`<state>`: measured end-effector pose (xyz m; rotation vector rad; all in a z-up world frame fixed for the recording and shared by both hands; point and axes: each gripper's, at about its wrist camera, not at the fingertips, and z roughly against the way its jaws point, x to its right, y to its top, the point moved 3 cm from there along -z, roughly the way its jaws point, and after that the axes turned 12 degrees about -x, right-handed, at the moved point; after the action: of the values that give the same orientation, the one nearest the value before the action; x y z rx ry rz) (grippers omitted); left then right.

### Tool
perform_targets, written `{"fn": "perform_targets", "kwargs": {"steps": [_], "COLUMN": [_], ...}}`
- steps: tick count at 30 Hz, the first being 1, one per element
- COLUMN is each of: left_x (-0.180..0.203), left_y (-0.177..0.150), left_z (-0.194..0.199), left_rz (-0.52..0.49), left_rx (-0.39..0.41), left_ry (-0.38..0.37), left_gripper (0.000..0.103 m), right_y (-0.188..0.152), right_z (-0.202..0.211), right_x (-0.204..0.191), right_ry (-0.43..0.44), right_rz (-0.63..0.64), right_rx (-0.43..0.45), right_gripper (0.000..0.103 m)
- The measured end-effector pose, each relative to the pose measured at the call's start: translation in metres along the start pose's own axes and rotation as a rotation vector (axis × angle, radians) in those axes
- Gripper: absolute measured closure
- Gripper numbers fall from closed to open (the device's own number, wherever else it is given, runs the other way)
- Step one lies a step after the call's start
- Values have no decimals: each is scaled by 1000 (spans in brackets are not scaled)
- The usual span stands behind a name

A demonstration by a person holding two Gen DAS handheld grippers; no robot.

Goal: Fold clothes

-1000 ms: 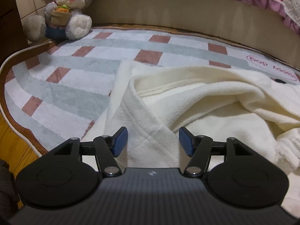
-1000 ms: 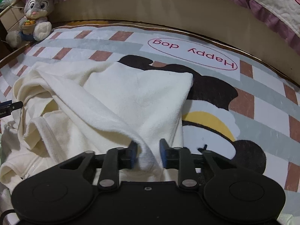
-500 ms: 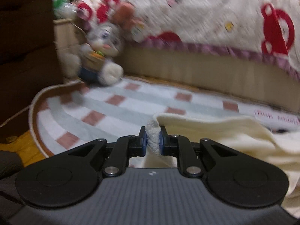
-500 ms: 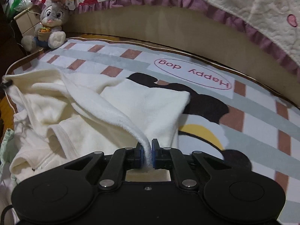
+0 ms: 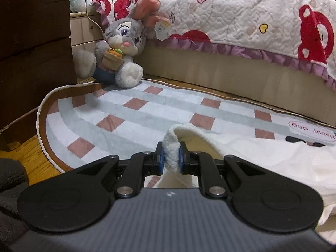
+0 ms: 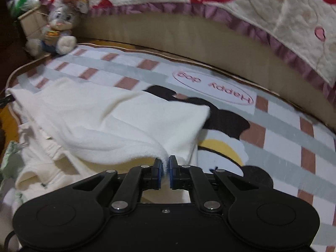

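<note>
between the blue pads of your left hand-held gripper [image 5: 170,158] a thick rolled edge of the cream fleece garment [image 5: 262,157] is pinched tight, and your right hand-held gripper [image 6: 165,167] is clamped on another edge of it. from both grips the garment drapes over the checked rug [image 6: 294,142], its far part lying flat. beyond sits a plush rabbit [image 5: 119,52] against the quilted bed [image 5: 241,21].
</note>
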<state>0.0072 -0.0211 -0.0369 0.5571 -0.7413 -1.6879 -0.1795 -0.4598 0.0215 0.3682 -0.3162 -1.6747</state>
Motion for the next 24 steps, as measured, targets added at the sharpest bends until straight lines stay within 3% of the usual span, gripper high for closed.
{"fn": "perform_targets", "kwargs": {"steps": [7, 10, 12, 14, 16, 17, 18, 20, 22, 24], "left_x": [2, 0, -3, -8, -12, -14, -15, -17, -21, -26], "left_y": [-10, -15, -18, -22, -26, -29, -32, -34, -33, -24], "left_z": [-22, -27, -29, -34, -39, -43, -46, -49, -48, -40], "left_rz": [24, 25, 37, 62, 93, 105, 114, 120, 139, 160], "left_rx": [-100, -125, -141, -162, -186, -199, -210, -210, -193, -160], "left_ry": [5, 12, 7, -5, -23, -30, -36, -40, -54, -81], "left_gripper": [90, 89, 88, 87, 87, 87, 87, 87, 87, 87], "right_y": [-7, -8, -9, -10, -10, -10, -10, -10, -10, -6], "right_z": [-55, -67, -76, -87, -91, -92, -93, -95, -90, -62], "right_x": [-12, -16, -17, -17, -20, -21, -23, -26, -30, -30], "right_ry": [-24, -24, -40, -40, -46, -50, -54, -61, -45, 28], "right_rz": [14, 43, 51, 52, 77, 91, 106, 134, 165, 178], "right_rx": [-138, -172, -203, -261, -277, -282, -287, -297, -290, -240], "right_gripper": [93, 79, 53, 46, 46, 47, 58, 97, 97, 97]}}
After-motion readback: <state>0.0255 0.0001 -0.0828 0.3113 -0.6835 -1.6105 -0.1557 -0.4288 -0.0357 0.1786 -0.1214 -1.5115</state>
